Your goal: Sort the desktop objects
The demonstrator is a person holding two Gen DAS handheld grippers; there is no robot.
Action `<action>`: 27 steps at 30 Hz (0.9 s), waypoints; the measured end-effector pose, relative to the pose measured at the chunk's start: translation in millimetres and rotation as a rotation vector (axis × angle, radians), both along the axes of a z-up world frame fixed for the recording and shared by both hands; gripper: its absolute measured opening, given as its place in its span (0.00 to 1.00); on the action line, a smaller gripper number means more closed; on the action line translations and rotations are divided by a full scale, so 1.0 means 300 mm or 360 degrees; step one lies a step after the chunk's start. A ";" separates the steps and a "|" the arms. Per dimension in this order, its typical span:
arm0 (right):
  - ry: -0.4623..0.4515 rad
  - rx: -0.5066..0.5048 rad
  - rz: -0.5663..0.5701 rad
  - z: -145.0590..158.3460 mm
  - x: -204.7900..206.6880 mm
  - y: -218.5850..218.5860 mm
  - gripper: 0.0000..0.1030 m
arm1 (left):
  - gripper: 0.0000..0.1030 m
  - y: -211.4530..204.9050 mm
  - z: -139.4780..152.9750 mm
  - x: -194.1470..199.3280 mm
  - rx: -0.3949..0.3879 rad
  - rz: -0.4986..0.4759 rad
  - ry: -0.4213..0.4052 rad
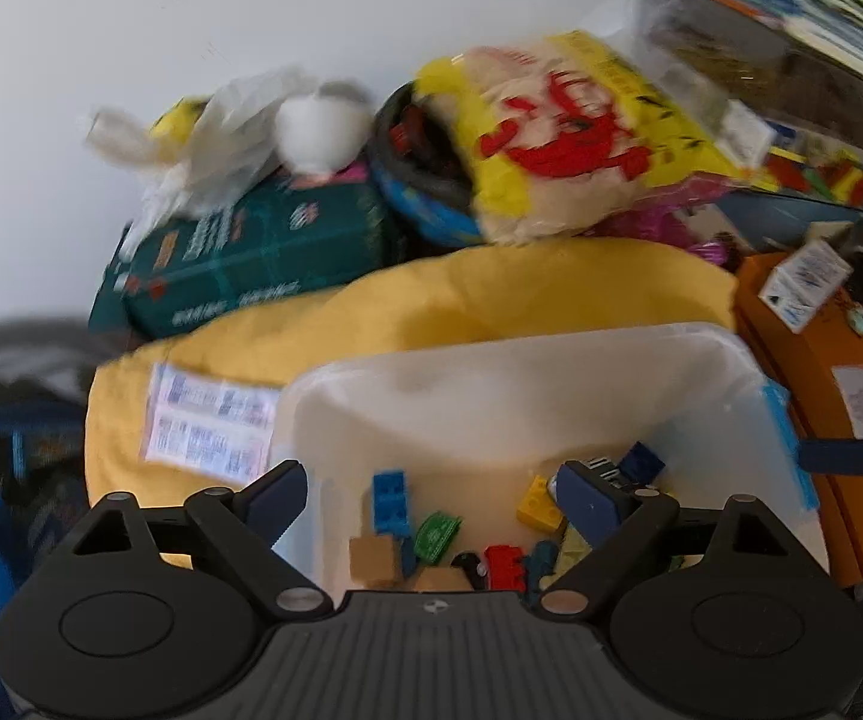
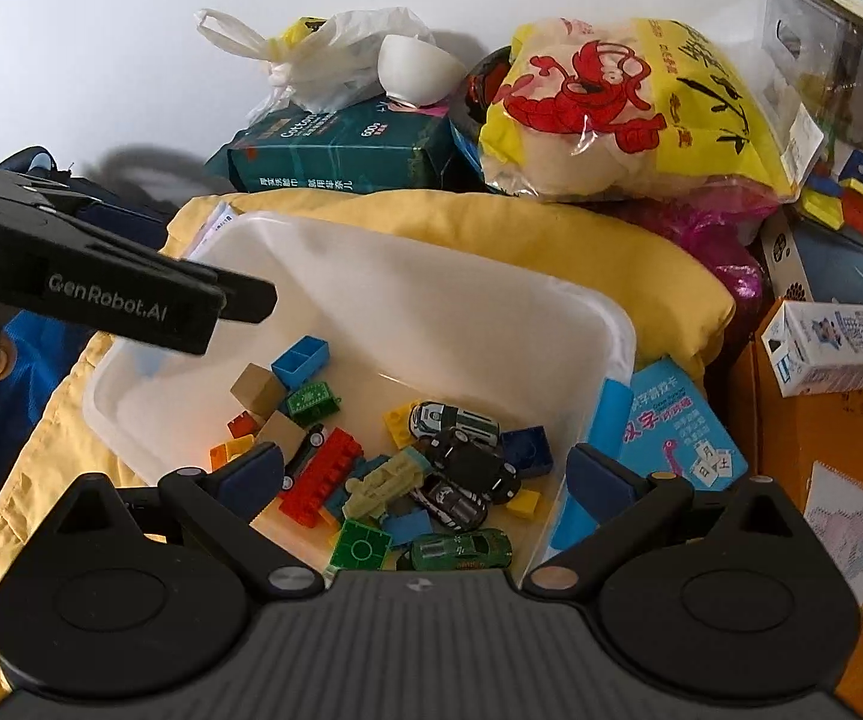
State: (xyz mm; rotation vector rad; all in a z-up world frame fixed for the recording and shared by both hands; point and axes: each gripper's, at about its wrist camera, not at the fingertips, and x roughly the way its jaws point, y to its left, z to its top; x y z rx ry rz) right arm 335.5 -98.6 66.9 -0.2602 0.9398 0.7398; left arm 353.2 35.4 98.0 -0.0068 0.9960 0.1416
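The left gripper (image 1: 434,501) hangs over the near edge of a translucent plastic bin (image 1: 509,360), its jaws spread wide with nothing between them. The right gripper (image 2: 422,477) is likewise wide and empty above the same bin (image 2: 407,300), and in its view the left gripper (image 2: 251,300) reaches in from the left, over the bin's far left corner.

In the bin lie loose toys: a red brick (image 2: 323,474), a blue brick (image 2: 300,360), a green plate (image 2: 359,546), a black toy car (image 2: 472,462), a green toy car (image 2: 461,549) and a tan cube (image 2: 256,387).

The bin rests on a yellow cloth (image 2: 611,252). To the right, a blue card box (image 2: 677,426) lies just beside it. Farther back stand a dark green package (image 2: 341,150), a white bowl (image 2: 416,69) and a yellow snack bag (image 2: 641,108).
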 end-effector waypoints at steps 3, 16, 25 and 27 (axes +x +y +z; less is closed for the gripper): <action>0.0001 0.0008 -0.0009 0.001 0.001 -0.004 1.00 | 0.90 0.006 -0.006 -0.005 0.0032 -0.0001 0.0010; 0.0000 0.0012 0.0007 -0.002 -0.013 0.008 1.00 | 0.90 0.005 -0.020 -0.012 0.0044 -0.0036 0.0031; -0.0006 0.0025 -0.0012 -0.006 -0.020 0.000 1.00 | 0.89 0.007 -0.014 -0.027 0.0000 -0.0085 -0.0028; -0.0010 0.0026 -0.0011 -0.008 -0.023 0.000 1.00 | 0.89 0.005 -0.013 -0.026 0.0005 -0.0089 -0.0034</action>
